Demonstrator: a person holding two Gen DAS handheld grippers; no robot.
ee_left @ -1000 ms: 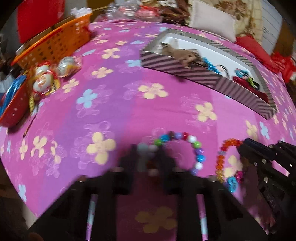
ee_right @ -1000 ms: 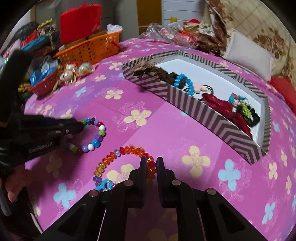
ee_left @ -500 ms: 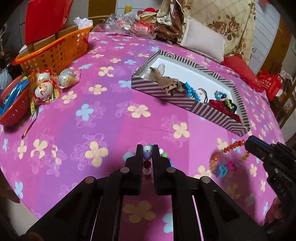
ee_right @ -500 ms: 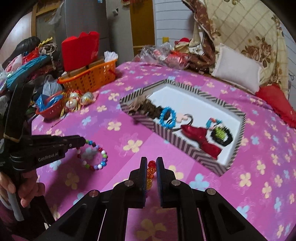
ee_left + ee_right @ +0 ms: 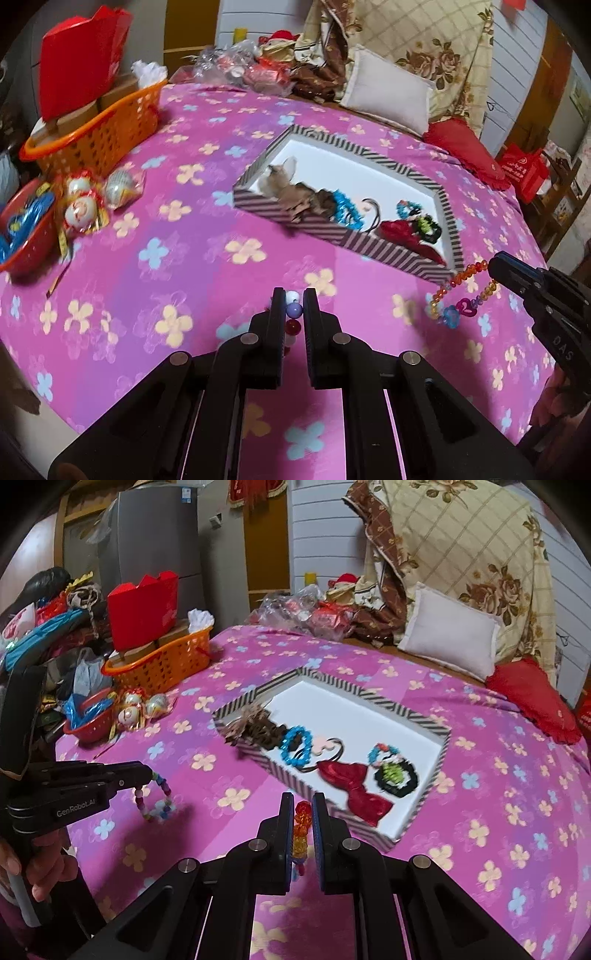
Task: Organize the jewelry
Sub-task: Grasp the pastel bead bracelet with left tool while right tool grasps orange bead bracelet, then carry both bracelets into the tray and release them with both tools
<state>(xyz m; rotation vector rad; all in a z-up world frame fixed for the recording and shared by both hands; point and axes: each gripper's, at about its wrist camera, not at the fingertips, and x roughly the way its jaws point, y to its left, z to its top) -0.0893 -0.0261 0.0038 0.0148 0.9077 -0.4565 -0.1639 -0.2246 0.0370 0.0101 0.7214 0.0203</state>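
Now | left gripper [image 5: 294, 306]: jaws clenched on multicolour bead bracelet [image 5: 157, 797], hanging above pink floral cloth [image 5: 184, 236] | right gripper [image 5: 303, 812]: jaws clenched on orange bead necklace [image 5: 461, 291], dangling near striped box [image 5: 439, 760]

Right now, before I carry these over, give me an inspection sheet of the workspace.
Surface: pink flowered cloth over the table.
Job's things: striped box holds a blue bracelet, a red bow and other pieces; multicolour bead bracelet and orange bead bracelet hang off the cloth.
Clutter: orange basket, red bowl, wrapped ornaments.
Grippers: left tool shut on multicolour bead bracelet; right tool shut on orange bead bracelet.
Cables: nothing seen.
Surroundings: white cushion, patterned quilt.
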